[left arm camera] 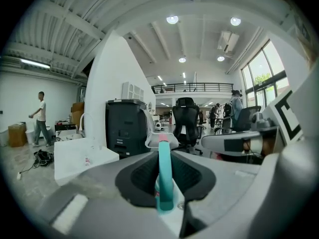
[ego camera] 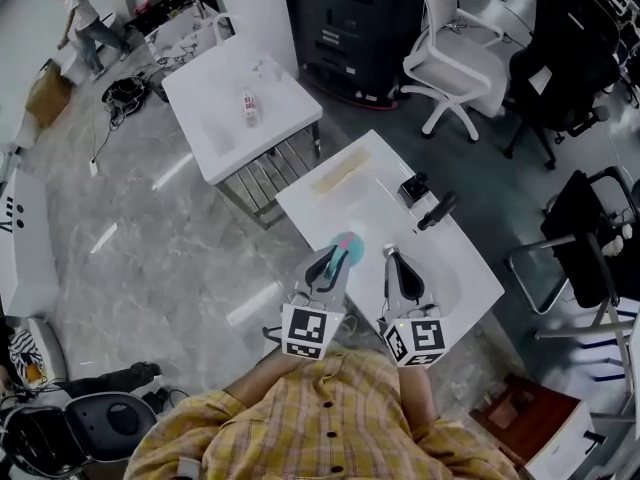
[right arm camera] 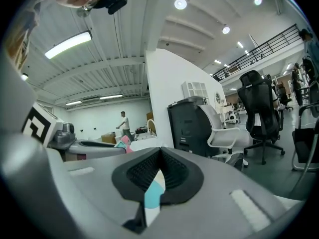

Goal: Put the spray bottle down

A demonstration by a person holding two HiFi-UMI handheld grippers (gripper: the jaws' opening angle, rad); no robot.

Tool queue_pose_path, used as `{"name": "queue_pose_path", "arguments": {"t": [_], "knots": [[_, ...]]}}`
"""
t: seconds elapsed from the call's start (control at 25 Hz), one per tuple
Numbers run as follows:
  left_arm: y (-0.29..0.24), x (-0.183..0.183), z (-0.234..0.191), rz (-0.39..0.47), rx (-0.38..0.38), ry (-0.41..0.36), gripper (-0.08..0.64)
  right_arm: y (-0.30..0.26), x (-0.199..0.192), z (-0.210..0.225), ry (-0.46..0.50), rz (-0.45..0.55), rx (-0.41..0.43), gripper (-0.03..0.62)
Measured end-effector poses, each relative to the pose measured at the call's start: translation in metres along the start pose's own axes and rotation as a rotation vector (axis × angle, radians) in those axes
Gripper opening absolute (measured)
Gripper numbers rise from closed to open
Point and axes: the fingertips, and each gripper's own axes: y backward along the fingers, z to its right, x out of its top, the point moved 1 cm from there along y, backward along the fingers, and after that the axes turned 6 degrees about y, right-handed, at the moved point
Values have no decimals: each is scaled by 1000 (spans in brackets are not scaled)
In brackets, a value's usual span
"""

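The spray bottle (ego camera: pixel 345 247), teal with a pink part, is held over the near end of the small white table (ego camera: pixel 455 268). My left gripper (ego camera: pixel 336 256) is shut on it. In the left gripper view the bottle's teal strip (left arm camera: pixel 164 176) stands upright between the black pads (left arm camera: pixel 142 176). The right gripper view shows the pink and teal tip (right arm camera: pixel 122 142) poking past the left gripper. My right gripper (ego camera: pixel 391 256) hovers just right of the left one, over the same table. Its pads (right arm camera: pixel 172 176) meet, and nothing shows gripped between them.
Two black objects (ego camera: pixel 413 187) (ego camera: pixel 437 211) lie on the far part of the small table. A larger white table (ego camera: pixel 215 118) with a small bottle (ego camera: pixel 249 107) stands beyond. A white office chair (ego camera: pixel 450 63), black chairs (ego camera: pixel 565 58) and a black printer (ego camera: pixel 355 23) ring the area. A person (ego camera: pixel 80 23) stands far left.
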Motion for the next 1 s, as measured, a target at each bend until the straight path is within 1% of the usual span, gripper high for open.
{"name": "queue_pose_path", "arguments": {"t": [0.16, 0.32, 0.48, 0.8, 1.0], "knots": [[-8, 0, -1, -9, -21, -9, 69, -4, -4, 7, -10, -7, -28, 0], [-22, 4, -13, -18, -30, -11, 69, -15, -5, 13, -19, -20, -58, 0], [-45, 6, -25, -31, -56, -22, 69, -32, -8, 21, -24, -31, -90, 0], [-102, 19, -44, -89, -159, -44, 69, -70, -3, 44, -66, -65, -191, 0], [-142, 25, -52, -112, -222, -72, 69, -88, -4, 59, -91, -72, -253, 0]]}}
